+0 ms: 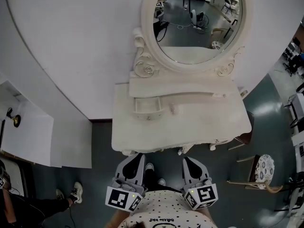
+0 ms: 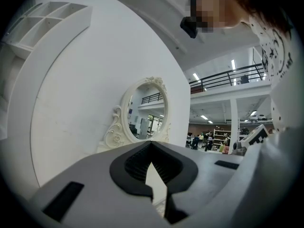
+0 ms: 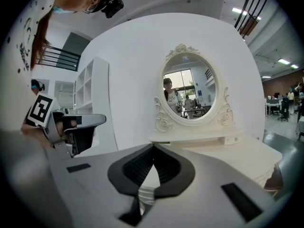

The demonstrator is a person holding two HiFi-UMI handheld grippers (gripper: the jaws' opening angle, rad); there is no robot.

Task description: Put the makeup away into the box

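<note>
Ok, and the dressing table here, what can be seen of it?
The dressing table is cream-white, seemingly painted wood, and stands against the white wall. Its curved top looks bare: no makeup or box shows on it. A raised shelf at the back has a small drawer at its left and carries an upright oval mirror in a frame with carved scrolls. Carved trim shows under the front edge.

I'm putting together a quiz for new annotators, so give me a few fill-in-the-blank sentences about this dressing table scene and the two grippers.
1. The mirror on the dressing table is ___ in shape.
2. The left gripper and the right gripper both have their jaws ___.
3. Between the jaws of each gripper there is ___.
Missing words: oval; shut; nothing.
</note>
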